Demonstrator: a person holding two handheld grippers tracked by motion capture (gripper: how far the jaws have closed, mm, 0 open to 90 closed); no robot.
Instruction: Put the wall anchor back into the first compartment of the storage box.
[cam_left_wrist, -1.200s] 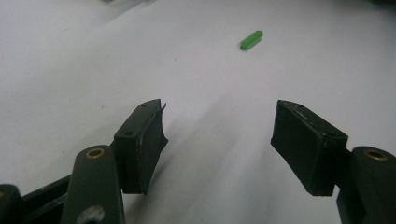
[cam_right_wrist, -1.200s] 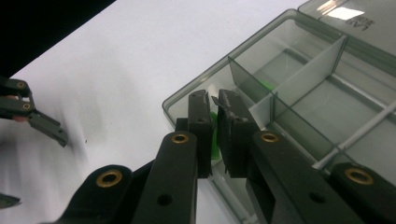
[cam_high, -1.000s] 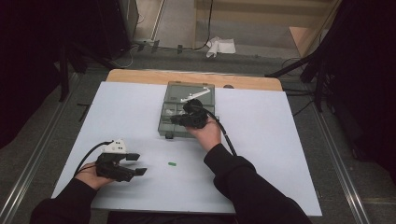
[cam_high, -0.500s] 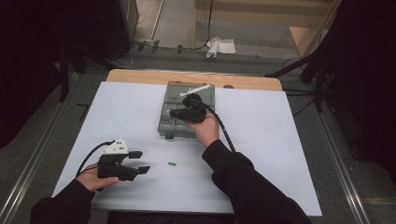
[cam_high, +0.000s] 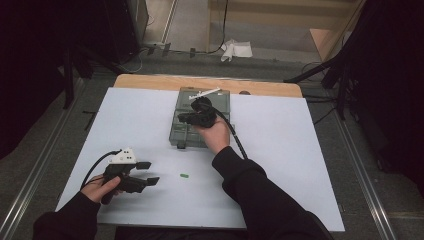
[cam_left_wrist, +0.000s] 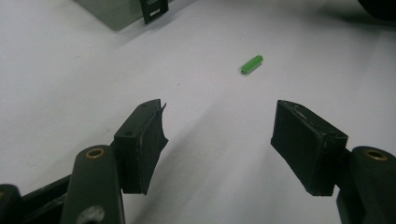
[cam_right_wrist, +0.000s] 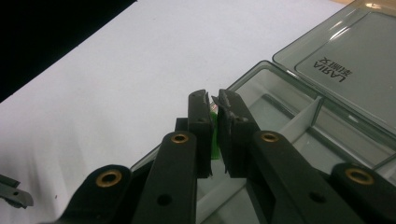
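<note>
Green piece poised over the sorting box

The right gripper (cam_right_wrist: 213, 135), clenched on a small green piece (cam_right_wrist: 214, 140), hangs above a front compartment of the open grey box (cam_high: 186, 131); let go off-centre, the piece could strike a divider and bounce out onto the white table (cam_high: 290, 150). The left gripper (cam_left_wrist: 219, 140) rests near the table's front edge, jaws spread and empty, facing a second green piece (cam_left_wrist: 251, 64). The right gripper view reveals the pinched piece, which the hand (cam_high: 216, 136) hides from the high view.
</note>
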